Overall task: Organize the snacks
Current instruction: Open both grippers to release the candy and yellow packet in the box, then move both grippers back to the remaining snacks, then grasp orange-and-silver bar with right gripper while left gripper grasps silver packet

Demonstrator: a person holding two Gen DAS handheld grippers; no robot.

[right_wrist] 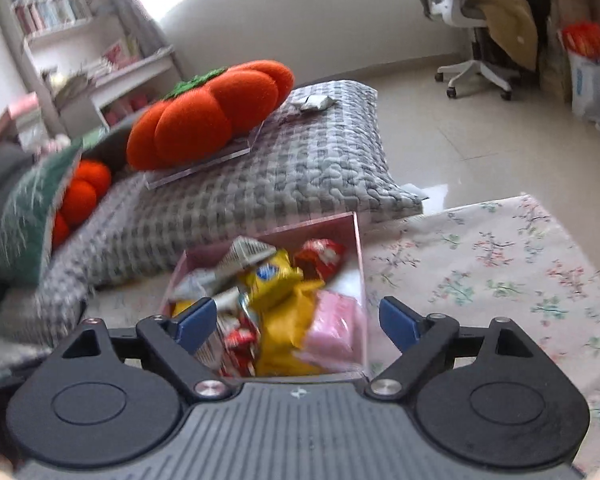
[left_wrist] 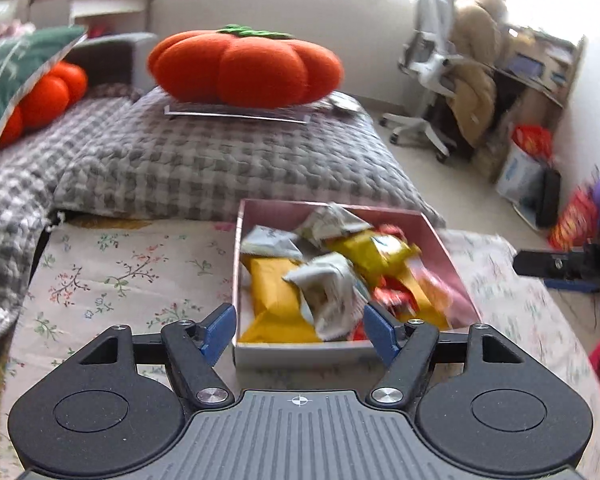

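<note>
Fingers of left gripper (left_wrist: 299,328) and right gripper (right_wrist: 296,324) are spread, empty, over the heaped snack box (left_wrist: 244,216); slippery wrappers may be mis-grasped or spilled.

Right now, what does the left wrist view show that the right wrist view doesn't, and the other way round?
Only the left wrist view shows the other claw, the right claw, entering at its right edge, with its fingertips out of frame. Only the right wrist view shows the pink packet in the box's near corner, the white bookshelf and a small wrapper lying clear on the checked cushion. Both show the pink snack box on the floral sheet, the orange pumpkin pillow, the office chair, and an open, empty left claw.
</note>
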